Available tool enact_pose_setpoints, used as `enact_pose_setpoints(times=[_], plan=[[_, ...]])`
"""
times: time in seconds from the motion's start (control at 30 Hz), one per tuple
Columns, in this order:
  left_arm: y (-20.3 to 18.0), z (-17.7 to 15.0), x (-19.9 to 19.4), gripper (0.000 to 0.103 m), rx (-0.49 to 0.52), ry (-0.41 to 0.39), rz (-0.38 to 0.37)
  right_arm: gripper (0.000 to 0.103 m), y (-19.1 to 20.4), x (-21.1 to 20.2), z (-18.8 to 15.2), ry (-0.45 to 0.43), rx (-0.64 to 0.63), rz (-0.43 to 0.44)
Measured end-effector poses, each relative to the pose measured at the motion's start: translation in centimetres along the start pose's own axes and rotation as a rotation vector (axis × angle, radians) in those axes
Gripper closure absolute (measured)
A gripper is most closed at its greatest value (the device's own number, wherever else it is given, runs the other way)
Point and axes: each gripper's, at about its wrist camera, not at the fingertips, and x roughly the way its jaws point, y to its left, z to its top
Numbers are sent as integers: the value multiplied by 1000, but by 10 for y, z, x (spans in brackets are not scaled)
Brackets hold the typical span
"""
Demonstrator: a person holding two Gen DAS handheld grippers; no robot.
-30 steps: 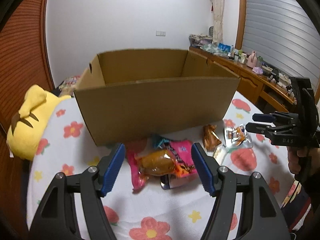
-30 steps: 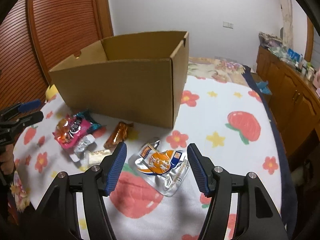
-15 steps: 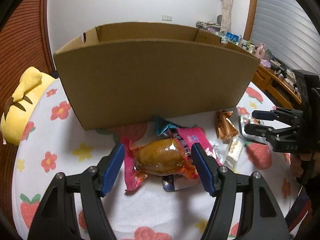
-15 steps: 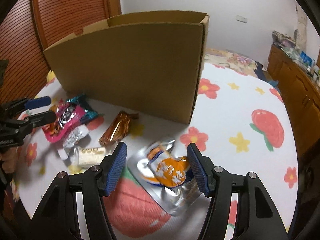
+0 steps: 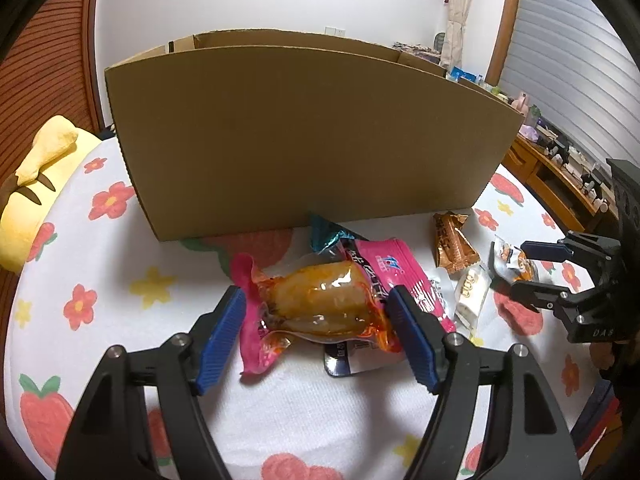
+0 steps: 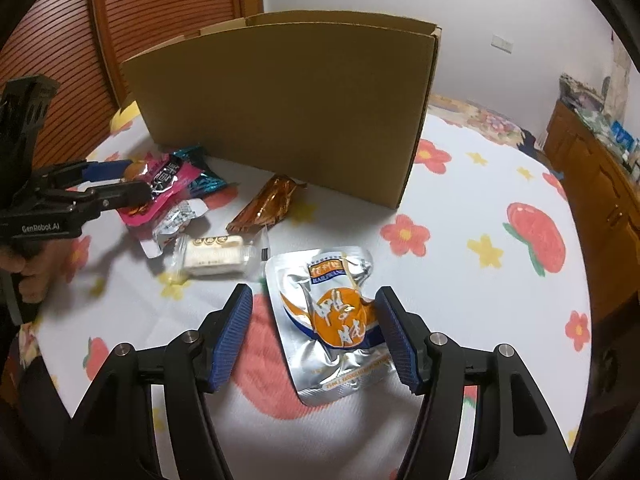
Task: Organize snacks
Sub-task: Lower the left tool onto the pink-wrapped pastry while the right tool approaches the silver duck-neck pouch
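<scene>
An open cardboard box (image 5: 304,140) stands on the flowered cloth, with snacks strewn before it. My left gripper (image 5: 316,320) straddles a clear orange pack (image 5: 320,300) lying on a pink packet (image 5: 384,264). Its jaws are opening, with the pack between them and the pads not pressing it. A brown wrapper (image 5: 454,248) and a white biscuit pack (image 5: 472,292) lie further right. My right gripper (image 6: 312,320) stands open around a silver pouch (image 6: 336,312) with an orange label, which lies flat on the cloth. The right fingertip is at the pouch's edge.
A yellow plush toy (image 5: 36,184) lies at the cloth's left edge. A teal wrapper (image 5: 324,236) pokes out near the box. A wooden cabinet (image 6: 600,184) with clutter on top runs along the right. Bare cloth (image 6: 480,208) stretches right of the box.
Both grippers have sunk toward the cloth and closed in on the snacks, so the box front now looms taller. The left jaws stand a little wider apart.
</scene>
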Motion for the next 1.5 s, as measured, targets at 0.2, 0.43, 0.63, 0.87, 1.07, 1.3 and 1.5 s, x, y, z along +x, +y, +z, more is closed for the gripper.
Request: enact_pose_setpoints(times=[0.2,0.43,0.63,0.87,1.07,1.3,1.5], plan=[[1,1,1,28,-9,5,-7,30,2,2,3,-17,-24,-61],[3,2,3,25,-18,12,-14,28,-4,15,-2,12,-6,-30],[1,1,3,25,-14,9,-9,45,-8,14,-3,-5,15,-39],[5,6,-1,26,-37,7,3,46,-8,14,-4,-7,14,-38],[14,12,0,25,-67,16,-7,46,-7,14,-5,-7,14,-38],[17,9,14,23,-91,63,-69,46,-7,14,-5,-7,14,-38],[13,11,16,22,-56,74,-58,45,-7,14,-5,-7,14,-38]])
